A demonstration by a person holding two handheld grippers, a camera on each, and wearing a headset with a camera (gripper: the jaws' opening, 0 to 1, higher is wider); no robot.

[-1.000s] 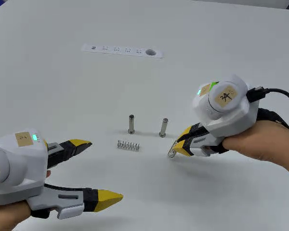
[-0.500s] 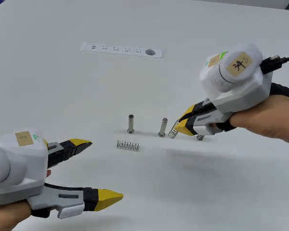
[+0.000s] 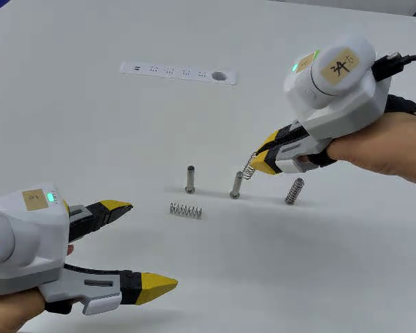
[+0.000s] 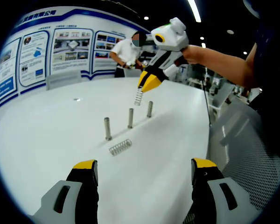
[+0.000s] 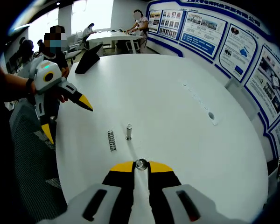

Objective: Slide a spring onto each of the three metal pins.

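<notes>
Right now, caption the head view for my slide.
Right tool holds a spring near the middle pin; left tool hangs open.

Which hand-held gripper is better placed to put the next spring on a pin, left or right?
Right. The right hand-held gripper holds a spring just above the middle pin. The left hand-held gripper is open, holds nothing and sits far from it.

Head view from above the table (image 3: 90,139); gripper views low, opposite, both toward the pins (image 4: 130,118).
</notes>
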